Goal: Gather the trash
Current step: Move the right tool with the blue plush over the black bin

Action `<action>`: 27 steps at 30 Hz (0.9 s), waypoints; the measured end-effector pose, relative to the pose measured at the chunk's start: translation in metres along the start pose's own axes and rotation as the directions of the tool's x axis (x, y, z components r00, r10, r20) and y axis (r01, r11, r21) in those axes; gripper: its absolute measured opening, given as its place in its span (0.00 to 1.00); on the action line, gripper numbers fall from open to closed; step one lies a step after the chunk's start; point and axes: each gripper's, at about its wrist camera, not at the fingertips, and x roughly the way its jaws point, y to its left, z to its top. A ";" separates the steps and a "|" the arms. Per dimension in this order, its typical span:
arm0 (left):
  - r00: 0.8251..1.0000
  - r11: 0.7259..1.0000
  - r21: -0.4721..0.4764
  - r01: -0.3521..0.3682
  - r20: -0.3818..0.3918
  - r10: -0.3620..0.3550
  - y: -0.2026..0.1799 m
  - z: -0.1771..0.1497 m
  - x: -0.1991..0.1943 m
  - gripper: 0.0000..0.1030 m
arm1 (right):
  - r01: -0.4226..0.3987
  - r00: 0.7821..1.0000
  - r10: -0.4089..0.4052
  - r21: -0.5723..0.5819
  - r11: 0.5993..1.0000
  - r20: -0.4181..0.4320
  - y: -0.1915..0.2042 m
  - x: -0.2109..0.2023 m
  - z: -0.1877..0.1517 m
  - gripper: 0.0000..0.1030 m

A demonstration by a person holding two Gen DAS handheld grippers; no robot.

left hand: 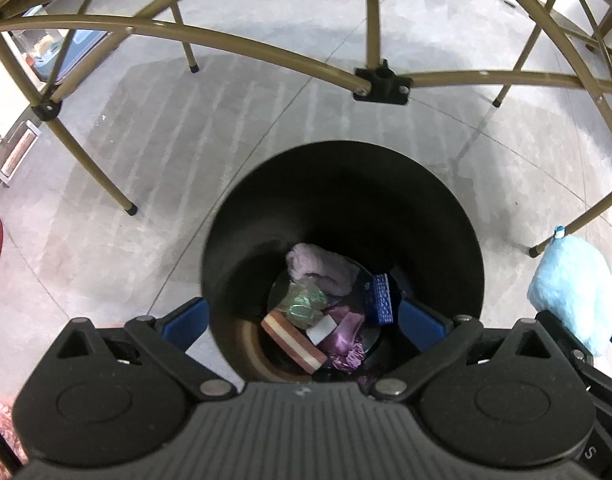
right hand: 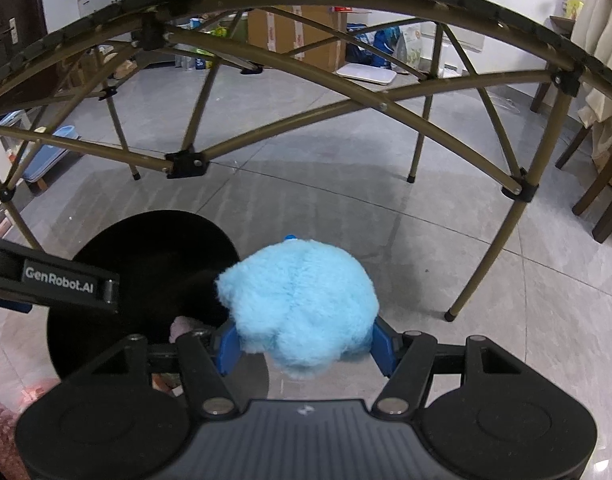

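A round black plastic waste bin (left hand: 342, 216) is seen standing on the grey tiled floor (left hand: 146, 152), in front of the tan metal folding frame of a bench (left hand: 266, 56). The left gripper (left hand: 302, 316) is held directly above the bin's mouth, its blue-padded fingers (left hand: 188, 316) spread wide apart with nothing between them. At the bottom of the bin several items are gathered: a lilac fluffy cloth (left hand: 318, 268), a crumpled green iridescent wrapper (left hand: 304, 304), a brown-and-cream layered sponge block (left hand: 294, 340), a small white block (left hand: 322, 330), a shiny purple satin scrap (left hand: 346, 340) and a blue perforated plastic piece (left hand: 380, 298) leaning against the wall.

The right gripper (right hand: 304, 344) is closed on a fluffy light-blue plush ball (right hand: 302, 304), which is clamped between the blue fingers (right hand: 228, 346) on both sides. The plush ball is carried just beside the bin's right rim, above the floor rather than over the opening; in the left wrist view it appears at the right edge (left hand: 574, 288), outside the bin. A small blue-and-white tag is seen at the top of the plush.
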 end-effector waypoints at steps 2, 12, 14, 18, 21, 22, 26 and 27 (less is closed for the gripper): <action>1.000 1.000 -0.006 -0.001 0.007 0.001 0.007 0.000 -0.003 1.00 | -0.007 1.000 0.007 -0.010 1.000 0.006 0.006 -0.002 0.002 0.61; 0.999 1.000 -0.022 -0.008 0.049 0.009 0.052 -0.002 -0.024 1.00 | -0.046 0.999 0.046 -0.062 0.997 0.006 0.038 -0.006 0.008 0.61; 0.999 0.999 -0.036 -0.011 0.051 0.013 0.062 -0.003 -0.026 1.00 | -0.054 0.999 0.055 -0.072 0.996 0.002 0.045 -0.006 0.009 0.61; 0.997 0.998 -0.055 -0.031 0.063 0.035 0.080 -0.007 -0.030 1.00 | -0.071 0.997 0.070 -0.095 0.993 -0.010 0.061 -0.005 0.011 0.61; 0.998 0.997 -0.070 -0.035 0.058 0.040 0.092 -0.010 -0.029 1.00 | -0.084 0.996 0.082 -0.111 0.990 -0.020 0.072 -0.004 0.012 0.61; 0.997 0.996 -0.075 -0.040 0.058 0.045 0.096 -0.011 -0.029 1.00 | -0.088 0.996 0.086 -0.117 0.989 -0.023 0.076 -0.004 0.013 0.61; 0.997 0.993 -0.105 -0.050 0.047 0.056 0.113 -0.014 -0.028 1.00 | -0.107 0.994 0.103 -0.140 0.984 -0.036 0.092 -0.002 0.015 0.61; 0.997 0.993 -0.110 -0.053 0.045 0.058 0.116 -0.014 -0.028 1.00 | -0.114 0.993 0.110 -0.148 0.982 -0.039 0.096 -0.002 0.014 0.61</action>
